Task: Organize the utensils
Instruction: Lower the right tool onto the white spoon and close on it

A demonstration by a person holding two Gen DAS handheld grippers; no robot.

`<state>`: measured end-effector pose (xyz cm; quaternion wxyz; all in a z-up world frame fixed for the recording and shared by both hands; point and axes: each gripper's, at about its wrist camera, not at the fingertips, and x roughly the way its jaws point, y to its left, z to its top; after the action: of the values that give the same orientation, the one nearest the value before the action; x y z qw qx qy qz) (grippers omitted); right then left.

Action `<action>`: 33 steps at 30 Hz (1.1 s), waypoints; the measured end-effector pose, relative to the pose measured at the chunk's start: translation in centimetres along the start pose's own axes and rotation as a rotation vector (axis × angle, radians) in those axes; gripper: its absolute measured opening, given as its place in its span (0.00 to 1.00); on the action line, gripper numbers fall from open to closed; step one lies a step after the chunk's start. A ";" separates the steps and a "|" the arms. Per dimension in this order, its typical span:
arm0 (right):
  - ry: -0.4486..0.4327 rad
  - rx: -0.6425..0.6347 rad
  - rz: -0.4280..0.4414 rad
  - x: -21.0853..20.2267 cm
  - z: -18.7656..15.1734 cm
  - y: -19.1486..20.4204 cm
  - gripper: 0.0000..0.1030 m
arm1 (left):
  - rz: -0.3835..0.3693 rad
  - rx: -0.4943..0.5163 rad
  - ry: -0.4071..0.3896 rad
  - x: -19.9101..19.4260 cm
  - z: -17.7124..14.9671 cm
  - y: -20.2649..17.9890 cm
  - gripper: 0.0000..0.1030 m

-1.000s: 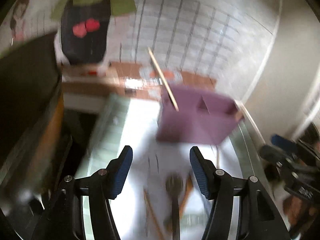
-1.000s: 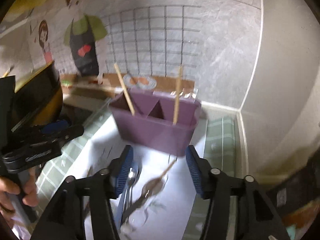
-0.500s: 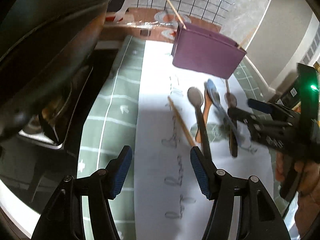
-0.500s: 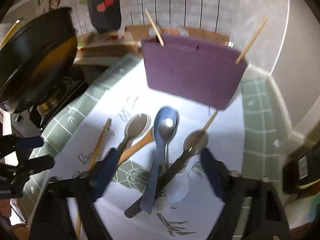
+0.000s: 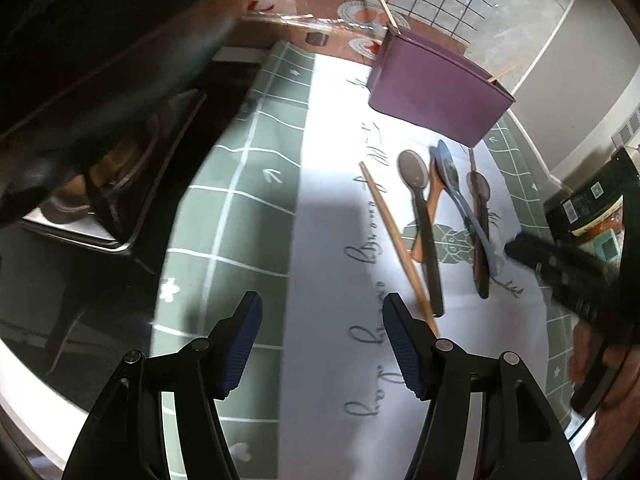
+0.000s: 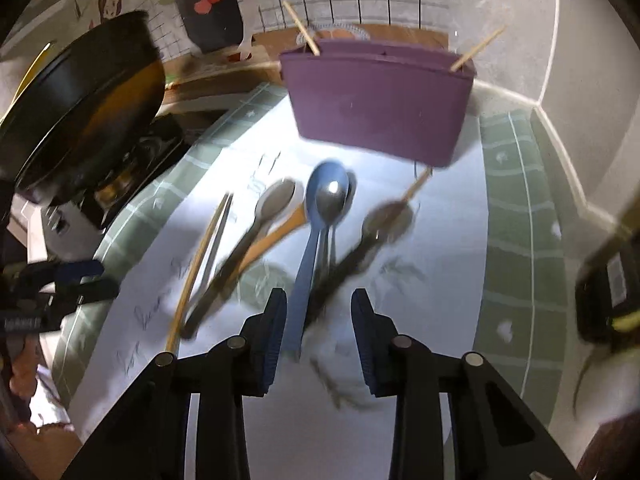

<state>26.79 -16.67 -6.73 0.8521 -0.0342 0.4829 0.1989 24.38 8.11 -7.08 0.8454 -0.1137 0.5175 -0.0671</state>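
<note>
Utensils lie in a loose row on the white lettered mat (image 5: 320,240), in front of the purple caddy (image 6: 380,100) that stands at its far end. Your right gripper (image 6: 319,330) is released, its jaws spread, and the handle ends of the blue spoon (image 6: 316,240) and the dark-handled spoon (image 6: 352,248) lie between its fingers, though you cannot tell whether either pad touches them. Just left of those lie a metal spoon (image 6: 276,200) crossing a wooden spoon (image 6: 280,228), then a chopstick (image 6: 196,256). Your left gripper (image 5: 322,344) is also released and holds nothing; it hovers over the mat's near part, the chopstick's (image 5: 396,240) near end just beside its right finger. Two chopsticks (image 6: 300,26) lean out of the caddy. A black pan (image 6: 80,112) sits on the stove at the left.
</note>
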 end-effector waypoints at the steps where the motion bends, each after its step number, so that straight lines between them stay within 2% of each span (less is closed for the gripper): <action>1: 0.008 0.000 0.006 0.1 -0.4 0.1 0.30 | -0.006 0.001 0.009 0.3 0.1 -0.3 0.62; 7: 0.006 0.015 0.013 0.8 -1.1 0.7 0.30 | -0.029 0.050 0.048 1.5 0.2 -2.3 0.62; 10: 0.007 -0.004 -0.025 1.2 -1.5 1.1 0.29 | -0.030 0.075 0.061 1.7 0.1 -2.7 0.62; 15: -0.022 0.048 0.015 0.1 -2.0 0.6 0.27 | -0.034 0.056 0.061 1.8 0.3 -2.3 0.65; 18: -0.054 0.055 -0.029 -0.9 -2.2 0.3 0.27 | -0.031 0.041 0.046 1.7 0.5 -2.0 0.65; 22: -0.021 0.057 -0.045 0.2 -2.1 0.0 0.26 | -0.035 0.050 0.018 1.5 0.9 -2.3 0.65; 25: -0.002 0.043 -0.059 1.4 -2.0 0.2 0.22 | -0.041 0.067 -0.011 1.3 1.1 -2.7 0.65; 26: 0.013 0.040 -0.059 1.9 -1.9 0.2 0.19 | -0.046 0.077 -0.016 1.4 1.3 -2.9 0.65; 30: 0.023 0.026 -0.071 1.9 -1.9 0.5 0.19 | -0.090 0.109 -0.027 2.1 2.8 -3.8 0.65; 33: -0.026 -0.009 -0.104 0.1 -1.5 0.8 0.19 | -0.122 0.128 -0.010 3.4 5.0 -4.9 0.63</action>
<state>25.30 -16.26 -7.49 0.8674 -0.0604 0.4684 0.1570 30.37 3.20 -6.55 0.8479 -0.0913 0.5000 -0.1507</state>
